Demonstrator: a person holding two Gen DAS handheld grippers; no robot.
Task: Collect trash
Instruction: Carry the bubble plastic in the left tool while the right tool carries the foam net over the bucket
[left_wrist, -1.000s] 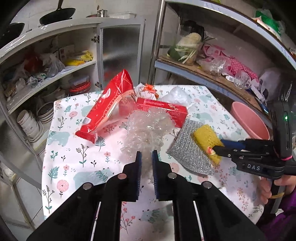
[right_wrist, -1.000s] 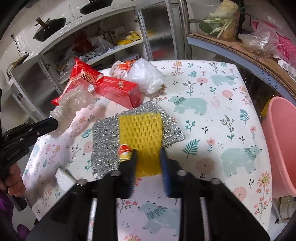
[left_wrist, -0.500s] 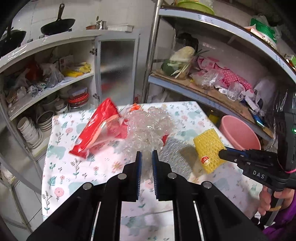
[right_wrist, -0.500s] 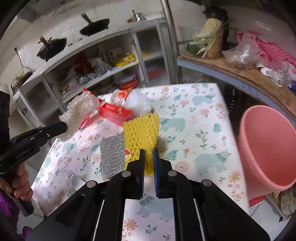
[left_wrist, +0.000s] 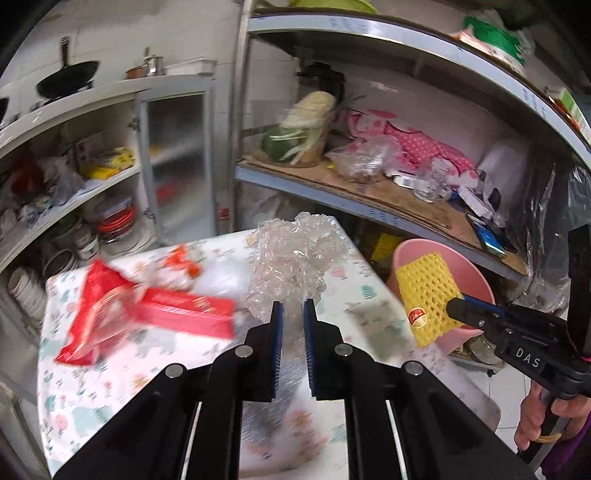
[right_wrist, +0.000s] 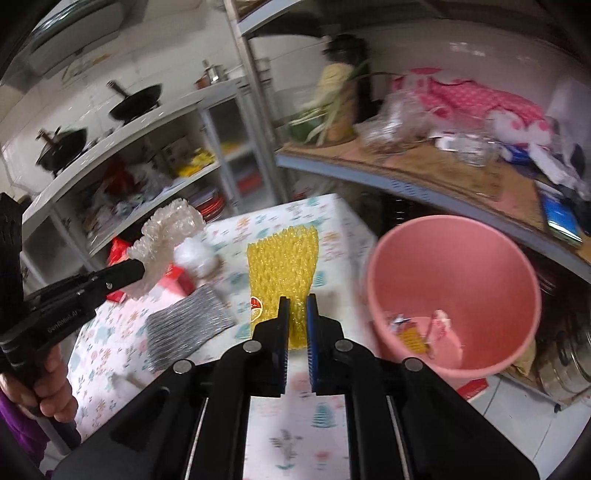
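Left wrist view: my left tool (left_wrist: 292, 314) is clenched on a crumpled wad of clear bubble wrap (left_wrist: 295, 258), lifted above the floral worktop (left_wrist: 110, 387). To its right, my right tool (left_wrist: 454, 308) grips a yellow foam mesh sleeve (left_wrist: 424, 295) in front of the pink plastic bucket (left_wrist: 476, 273).

Right wrist view: my right tool (right_wrist: 295, 314) pinches the yellow foam mesh sleeve (right_wrist: 282, 266); the pink plastic bucket (right_wrist: 454, 258) stands just right, some scraps inside. A silver foil sheet (right_wrist: 188, 328) lies left.
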